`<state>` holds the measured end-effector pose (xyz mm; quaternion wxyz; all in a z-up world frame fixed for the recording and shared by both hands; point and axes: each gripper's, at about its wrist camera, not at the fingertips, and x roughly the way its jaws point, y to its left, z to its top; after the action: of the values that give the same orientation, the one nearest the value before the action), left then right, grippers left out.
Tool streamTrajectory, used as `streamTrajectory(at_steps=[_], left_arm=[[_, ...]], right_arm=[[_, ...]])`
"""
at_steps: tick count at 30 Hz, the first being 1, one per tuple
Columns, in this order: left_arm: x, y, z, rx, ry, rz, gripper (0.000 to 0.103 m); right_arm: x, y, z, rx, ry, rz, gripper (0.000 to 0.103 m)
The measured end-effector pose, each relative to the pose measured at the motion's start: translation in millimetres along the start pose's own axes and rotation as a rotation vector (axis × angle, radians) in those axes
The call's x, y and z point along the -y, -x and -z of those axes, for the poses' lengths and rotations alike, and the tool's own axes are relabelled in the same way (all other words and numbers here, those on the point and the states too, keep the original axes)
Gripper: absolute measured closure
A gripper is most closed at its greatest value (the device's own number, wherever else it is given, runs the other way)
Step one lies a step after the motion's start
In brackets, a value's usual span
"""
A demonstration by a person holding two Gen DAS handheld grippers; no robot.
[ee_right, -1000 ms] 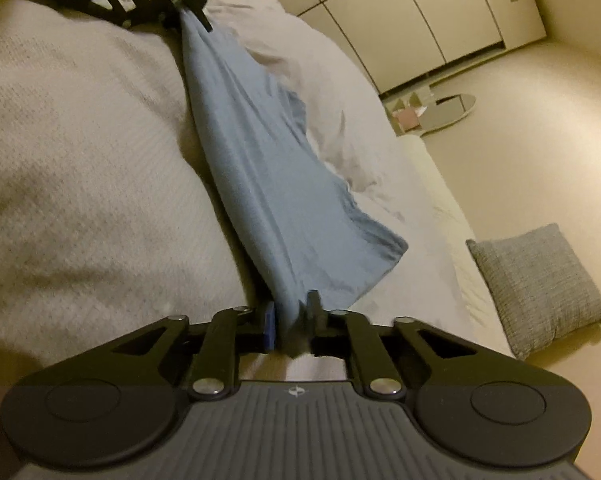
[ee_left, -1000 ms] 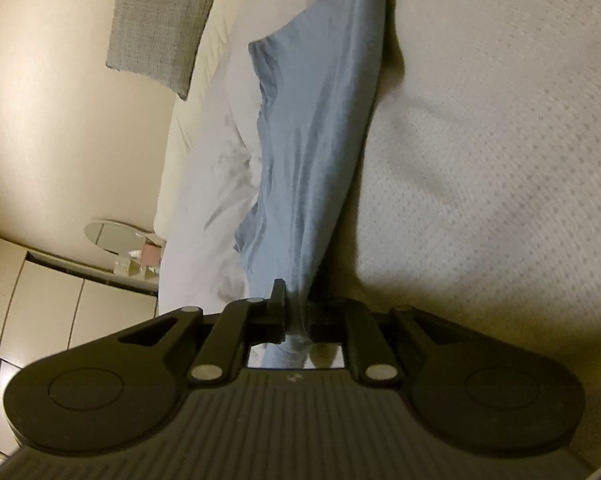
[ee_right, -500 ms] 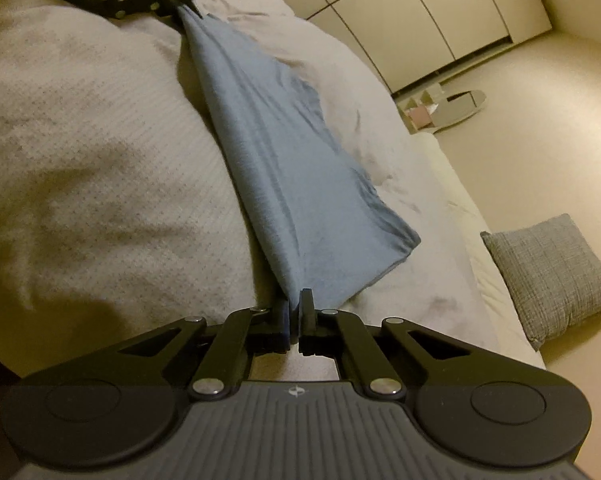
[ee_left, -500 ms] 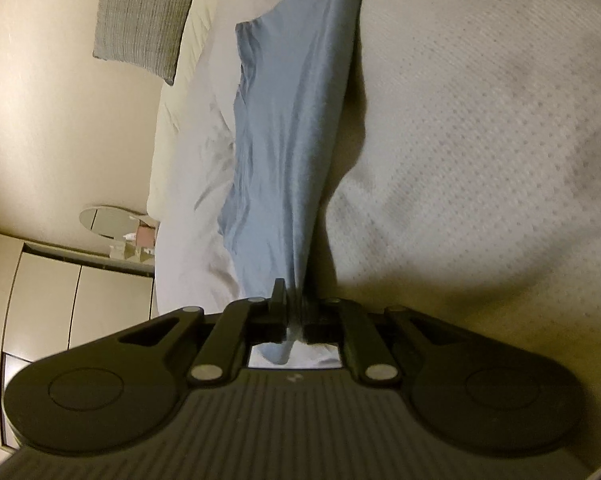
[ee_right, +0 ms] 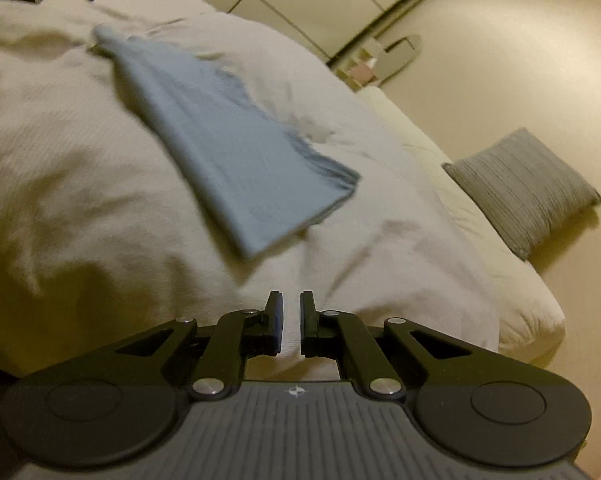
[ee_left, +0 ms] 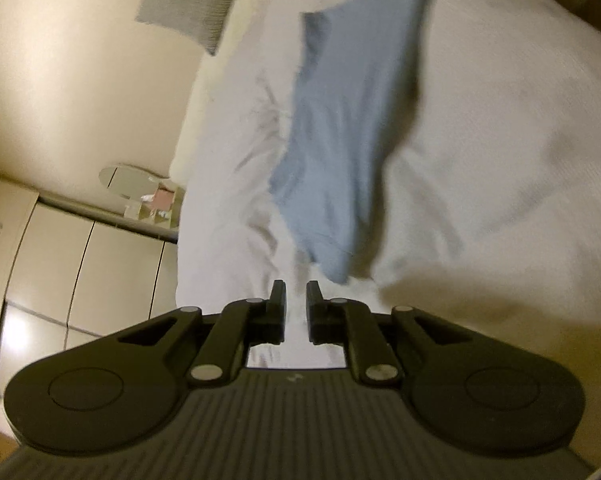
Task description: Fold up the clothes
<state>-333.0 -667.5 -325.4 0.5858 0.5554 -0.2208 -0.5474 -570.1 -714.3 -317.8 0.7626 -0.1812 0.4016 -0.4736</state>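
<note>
A soft light-blue garment (ee_right: 236, 148), folded into a long tapering strip, lies loose on the white quilted duvet (ee_right: 60, 152) of the bed, its narrow end bunched and its wide end showing stacked layers. The left claw (ee_left: 296, 292) and the right claw (ee_right: 291, 302) each stand slightly parted, a narrow gap between flat black pads, gripping nothing, just short of the cloth. A grey ribbed cushion (ee_right: 528, 188) rests beside the mattress.

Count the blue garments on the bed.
1. A blue garment lies on the white duvet, ahead of both claws. Folds could hide others.
</note>
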Motion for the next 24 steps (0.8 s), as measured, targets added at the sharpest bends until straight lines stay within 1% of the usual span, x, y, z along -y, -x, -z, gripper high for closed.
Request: streamTrajectory(at_steps=[2, 6, 9, 11, 14, 16, 18, 21, 24], left_arm=[[-14.3, -8.0, -7.8, 0.013, 0.068, 0.012, 0.084], [-47.1, -37.7, -23.7, 0.044, 0.219, 0.066, 0.082], [-70.7, -70.7, -32.0, 0.062, 0.326, 0.128, 0.083], [-87.4, -97.2, -36.9, 0.070, 0.405, 0.174, 0.083], [-105.6, -142.3, -42.1, 0.076, 0.526, 0.243, 0.083], [-113.3, -174.0, -45.2, 0.075, 0.590, 0.288, 0.083], [-114.5, -198.5, -47.6, 0.066, 0.621, 0.322, 0.083], [-109.5, -231.5, -45.2, 0.036, 0.653, 0.369, 0.083], [-100.9, -249.5, -38.3, 0.013, 0.671, 0.419, 0.083]], right_arm=[[12.6, -0.4, -5.6, 0.005, -0.028, 0.002, 0.095], [41.6, -19.5, -21.9, -0.004, -0.149, -0.036, 0.094], [59.7, -49.5, -41.0, -0.001, -0.220, -0.070, 0.095], [70.9, -77.7, -57.0, 0.003, -0.257, -0.094, 0.095], [81.8, -116.7, -79.2, 0.019, -0.280, -0.123, 0.095], [83.3, -138.6, -91.7, 0.028, -0.271, -0.137, 0.097], [83.0, -160.2, -99.8, 0.022, -0.259, -0.151, 0.103], [84.3, -193.8, -100.7, -0.029, -0.235, -0.126, 0.103], [94.3, -208.5, -90.5, -0.085, -0.300, -0.147, 0.103]])
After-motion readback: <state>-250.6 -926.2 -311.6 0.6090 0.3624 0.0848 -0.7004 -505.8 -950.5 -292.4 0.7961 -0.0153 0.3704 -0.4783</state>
